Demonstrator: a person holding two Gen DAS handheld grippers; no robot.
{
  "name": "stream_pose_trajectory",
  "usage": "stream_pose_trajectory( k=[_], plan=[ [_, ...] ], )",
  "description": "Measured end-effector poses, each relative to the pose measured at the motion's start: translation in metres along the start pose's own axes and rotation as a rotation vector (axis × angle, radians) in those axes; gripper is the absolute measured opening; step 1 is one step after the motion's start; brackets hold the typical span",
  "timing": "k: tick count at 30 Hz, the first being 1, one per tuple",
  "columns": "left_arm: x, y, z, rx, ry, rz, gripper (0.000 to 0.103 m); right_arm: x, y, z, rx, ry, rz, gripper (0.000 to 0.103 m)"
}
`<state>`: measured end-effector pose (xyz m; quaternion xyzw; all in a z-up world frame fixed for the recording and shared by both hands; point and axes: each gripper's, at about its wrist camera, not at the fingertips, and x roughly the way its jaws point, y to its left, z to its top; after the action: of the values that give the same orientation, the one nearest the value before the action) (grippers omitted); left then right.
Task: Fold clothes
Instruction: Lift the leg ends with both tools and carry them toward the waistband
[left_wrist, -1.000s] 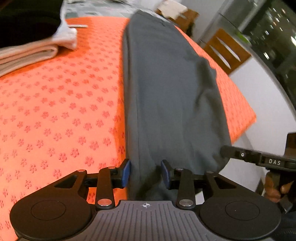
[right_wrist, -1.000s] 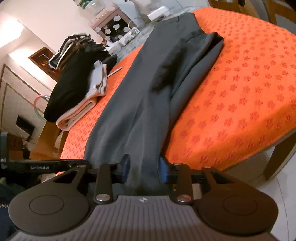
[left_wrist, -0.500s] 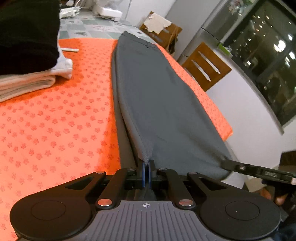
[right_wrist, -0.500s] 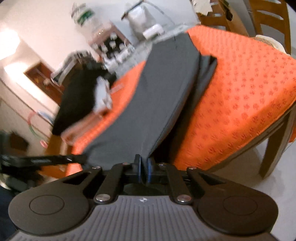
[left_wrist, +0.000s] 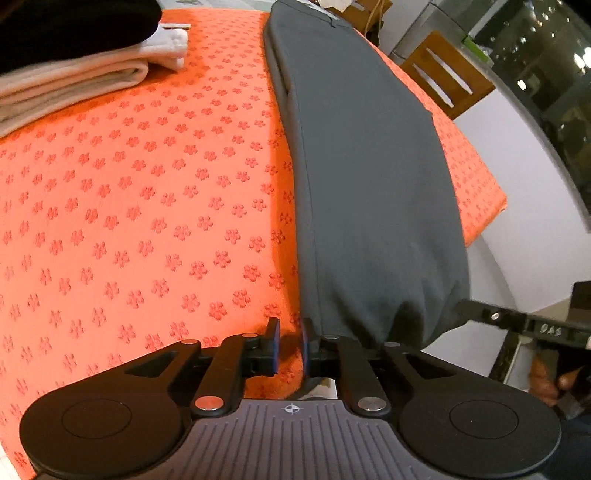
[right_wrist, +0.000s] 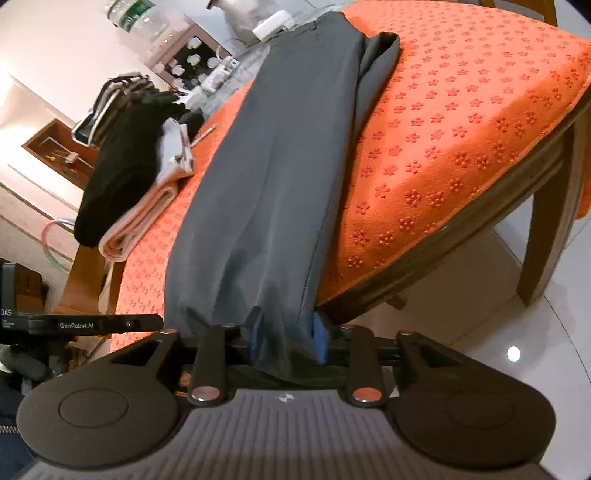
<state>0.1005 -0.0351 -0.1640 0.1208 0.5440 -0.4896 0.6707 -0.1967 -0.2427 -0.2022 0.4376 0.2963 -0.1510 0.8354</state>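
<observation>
Grey trousers (left_wrist: 369, 177) lie lengthwise, legs stacked, on the bench (left_wrist: 147, 206); cross folds remain; left tool (left_wrist: 290, 349) slightly apart, empty; right tool (right_wrist: 284, 341) apart around the hem.

The hem end of the grey trousers (right_wrist: 266, 206) drops behind the right tool (right_wrist: 284, 341), so the cloth below its fingers is hidden. Left of the trousers, the stack of folded clothes (left_wrist: 74, 55) is cut off by the left-wrist picture's edge. Beyond the trousers' far end, the small things on the cabinet (right_wrist: 192, 62) are too small to name.
</observation>
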Motion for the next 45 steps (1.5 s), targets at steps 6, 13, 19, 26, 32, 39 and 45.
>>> stream_pose_trajectory(
  k=[6,13,19,26,32,39,45],
  plan=[
    [-0.006,-0.01,-0.011,0.055,-0.033,-0.057,0.032,0.008,-0.001,-0.011,-0.08,0.038,0.013,0.053],
    [-0.023,-0.014,-0.024,0.149,-0.054,-0.098,0.039,0.018,-0.006,-0.034,-0.325,0.057,-0.022,0.069],
    [-0.031,-0.013,-0.034,0.194,-0.03,-0.092,0.043,0.041,-0.021,-0.042,-0.477,0.05,0.056,0.084],
    [-0.038,-0.014,-0.043,0.226,-0.024,-0.085,0.043,0.08,-0.017,-0.038,-0.571,0.131,0.218,0.067],
    [-0.049,-0.006,-0.046,0.197,-0.065,-0.126,0.052,0.064,-0.01,-0.036,-0.501,0.195,0.331,0.006],
    [-0.062,0.002,-0.044,0.159,-0.116,-0.278,0.07,-0.009,0.025,-0.002,-0.43,0.124,0.487,0.005],
    [-0.069,0.004,-0.032,0.096,-0.2,-0.456,0.079,-0.05,0.055,0.048,-0.367,-0.002,0.554,0.005]
  ],
)
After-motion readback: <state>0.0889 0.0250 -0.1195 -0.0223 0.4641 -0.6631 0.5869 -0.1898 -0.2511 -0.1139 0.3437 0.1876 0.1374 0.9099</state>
